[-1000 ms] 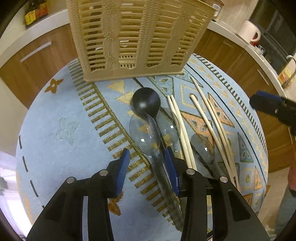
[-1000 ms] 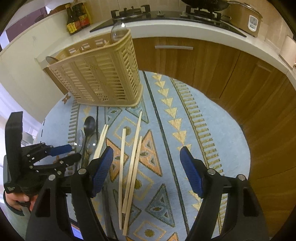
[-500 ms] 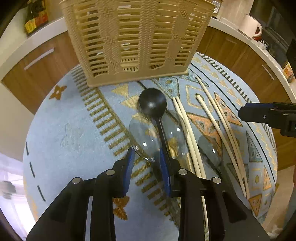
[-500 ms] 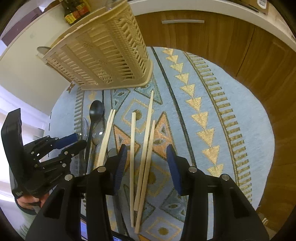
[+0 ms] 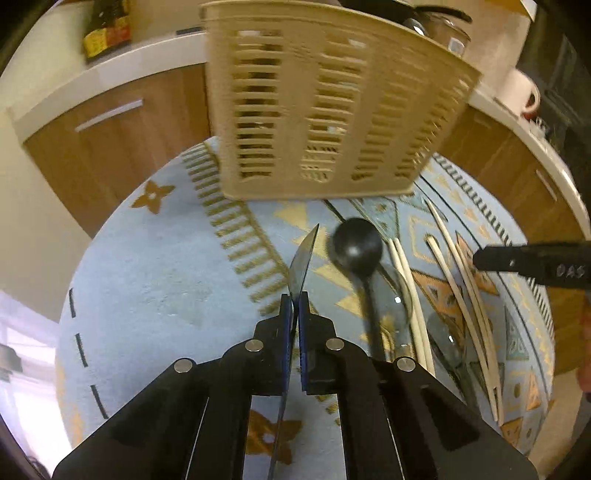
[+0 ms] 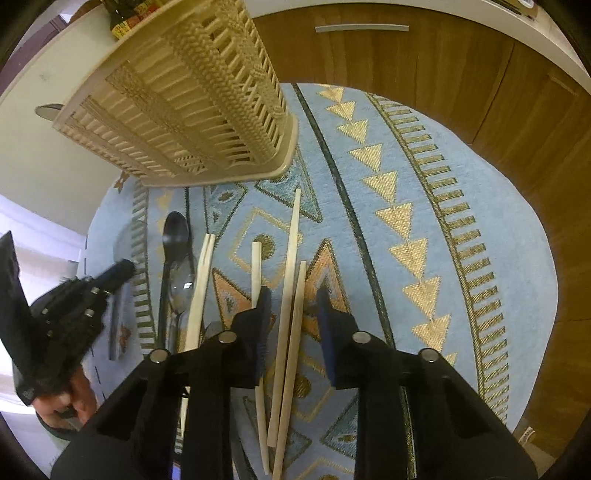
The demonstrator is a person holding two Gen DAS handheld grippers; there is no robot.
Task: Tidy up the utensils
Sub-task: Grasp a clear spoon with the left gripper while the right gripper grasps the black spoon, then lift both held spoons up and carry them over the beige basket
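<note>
Since the earlier frame the left hand-held gripper (image 5: 294,306) has closed on a clear plastic spoon (image 5: 302,258) and lifted it edge-on off the table; the right hand-held gripper (image 6: 293,306) has narrowed, half-open astride two chopsticks (image 6: 290,280), not gripping. The spoon likely goes next into the beige basket (image 5: 317,110). The black spoon (image 5: 356,249) lies on the blue patterned tablecloth (image 5: 147,280), with wooden cabinets (image 6: 480,74) behind.

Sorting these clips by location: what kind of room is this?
Most likely a home kitchen: wood cabinet doors under a pale countertop, sauce bottles and a mug on it, and a utensil basket on a patterned mat.
</note>
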